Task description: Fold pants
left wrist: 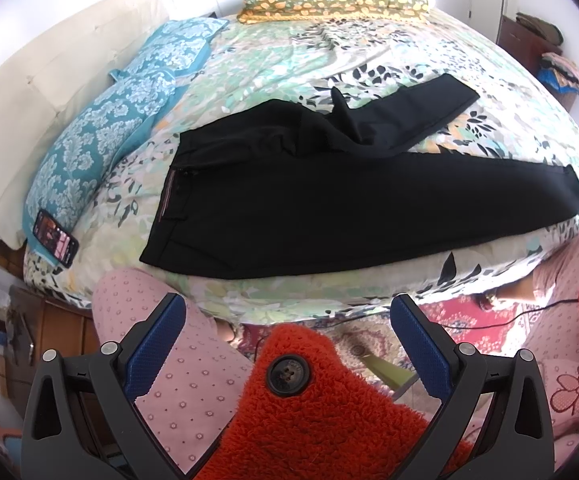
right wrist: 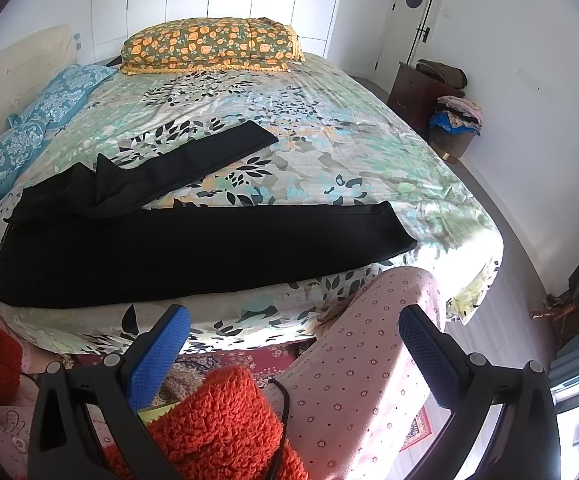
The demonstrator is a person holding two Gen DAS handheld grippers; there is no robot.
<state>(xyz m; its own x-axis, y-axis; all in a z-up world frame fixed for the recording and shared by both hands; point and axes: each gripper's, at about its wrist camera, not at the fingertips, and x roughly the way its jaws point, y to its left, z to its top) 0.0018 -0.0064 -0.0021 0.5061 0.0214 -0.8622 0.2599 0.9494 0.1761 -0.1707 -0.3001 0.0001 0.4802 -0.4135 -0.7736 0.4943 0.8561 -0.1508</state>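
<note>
Black pants lie spread on the floral bed sheet, waistband to the left, one leg along the near edge, the other leg angled away toward the far right. They also show in the right wrist view. My left gripper is open and empty, held off the bed's near edge, short of the pants. My right gripper is open and empty, also off the near edge, nearer the leg cuff.
A phone lies at the bed's left corner by blue pillows. A folded yellow floral quilt sits at the far side. The person's pink trousered knees and red fleece sleeve are below the grippers. A cabinet and clothes basket stand right.
</note>
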